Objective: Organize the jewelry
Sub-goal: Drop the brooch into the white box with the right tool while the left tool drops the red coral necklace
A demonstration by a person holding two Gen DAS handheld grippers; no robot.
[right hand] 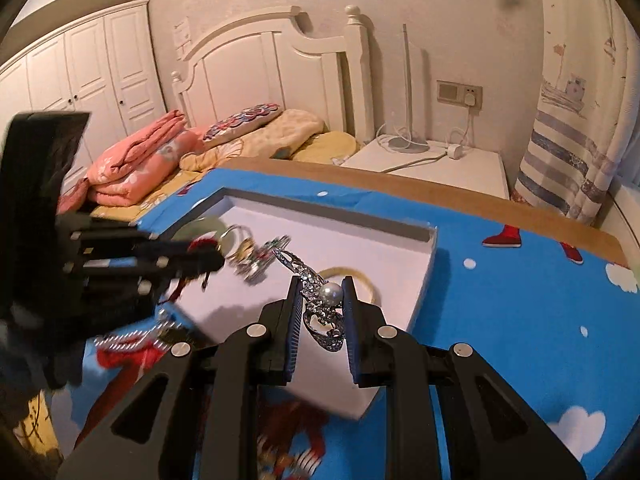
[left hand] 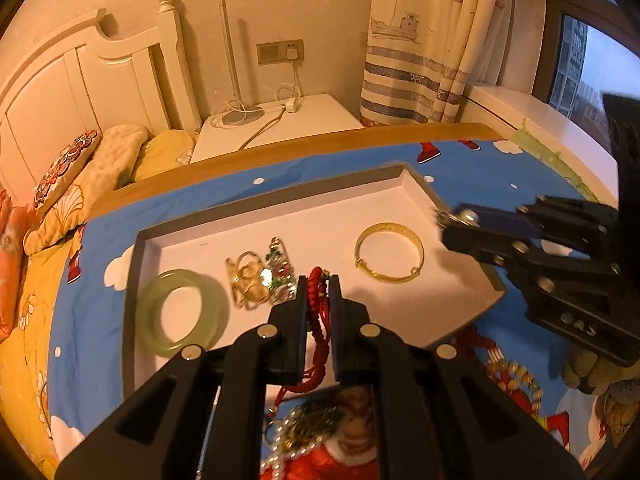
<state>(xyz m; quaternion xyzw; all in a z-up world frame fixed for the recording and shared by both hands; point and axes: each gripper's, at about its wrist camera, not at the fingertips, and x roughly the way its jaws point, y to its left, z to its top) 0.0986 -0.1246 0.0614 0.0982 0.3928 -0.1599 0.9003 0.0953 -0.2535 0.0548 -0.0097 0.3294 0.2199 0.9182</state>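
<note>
A white tray (left hand: 280,216) with a grey rim lies on the blue cartoon cloth. In it are a green jade bangle (left hand: 180,314), a gold clasp piece (left hand: 248,284), a small green and red ornament (left hand: 280,264) and a gold bangle (left hand: 390,256). My left gripper (left hand: 318,284) is shut on a red beaded bracelet (left hand: 318,320) over the tray's near edge. My right gripper (right hand: 322,284) is shut on a silver rhinestone brooch with a pearl (right hand: 320,308), above the tray's right part (right hand: 424,280). The right gripper also shows in the left wrist view (left hand: 444,220).
Pearl and bead jewellery (left hand: 296,436) lies on the cloth below the tray, and a beaded bracelet (left hand: 516,376) lies to its right. A bed with pillows (left hand: 80,168) is on the left. A white nightstand (left hand: 280,128) with a lamp stands beyond the table edge.
</note>
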